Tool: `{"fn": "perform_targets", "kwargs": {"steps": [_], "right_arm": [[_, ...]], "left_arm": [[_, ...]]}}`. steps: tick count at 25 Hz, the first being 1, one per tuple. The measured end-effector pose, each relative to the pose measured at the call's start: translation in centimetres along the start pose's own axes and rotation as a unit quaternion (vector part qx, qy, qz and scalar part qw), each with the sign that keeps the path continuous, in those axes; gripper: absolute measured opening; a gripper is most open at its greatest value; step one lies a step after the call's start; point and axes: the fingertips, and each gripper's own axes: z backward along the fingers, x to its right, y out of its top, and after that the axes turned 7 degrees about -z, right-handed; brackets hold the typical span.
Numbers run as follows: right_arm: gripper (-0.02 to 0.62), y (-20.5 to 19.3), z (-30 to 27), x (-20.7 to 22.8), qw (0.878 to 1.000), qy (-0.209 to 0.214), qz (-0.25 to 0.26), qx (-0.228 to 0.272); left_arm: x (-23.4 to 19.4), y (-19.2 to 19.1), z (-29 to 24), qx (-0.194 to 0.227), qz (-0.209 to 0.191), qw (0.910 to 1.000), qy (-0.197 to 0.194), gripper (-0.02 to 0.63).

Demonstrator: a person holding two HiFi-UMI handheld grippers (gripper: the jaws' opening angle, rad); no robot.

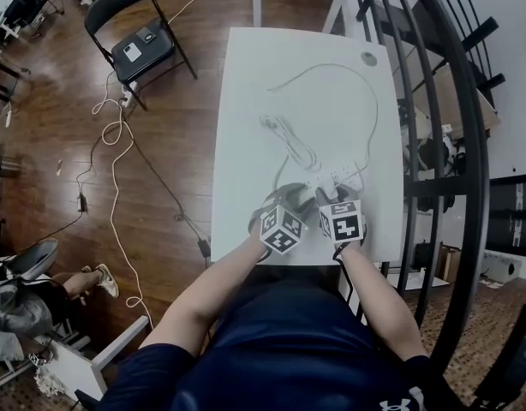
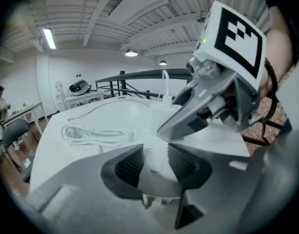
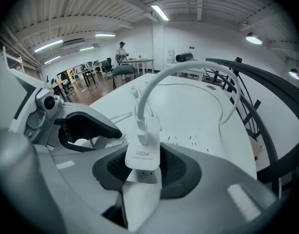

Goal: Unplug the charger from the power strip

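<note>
— What stands on the white table [image 1: 246, 101]?
— Both tools, side by side at its near edge. The left gripper [image 2: 155, 156] is clamped on the end of the power strip [image 3: 193, 141], which lies flat on the table.
— And the right gripper [image 3: 142, 168]?
— Closed on the charger [image 3: 142, 152] (marked 100w), just over the strip. I can't tell whether its prongs are out.
— The cable [image 3: 188, 67]?
— It arches up from the charger and loops across the table

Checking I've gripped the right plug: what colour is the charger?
The charger is white with grey "100w" print, and it shows best in the right gripper view.
</note>
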Motion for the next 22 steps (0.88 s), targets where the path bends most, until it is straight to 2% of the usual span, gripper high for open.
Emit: {"fn": "perform_targets", "kwargs": {"steps": [22], "right_arm": [[0.143, 0.09, 0.29, -0.02, 1.0, -0.005, -0.008, 0.025]], "left_arm": [[0.05, -0.3, -0.07, -0.002, 0.005, 1.0, -0.003, 0.163]]}}
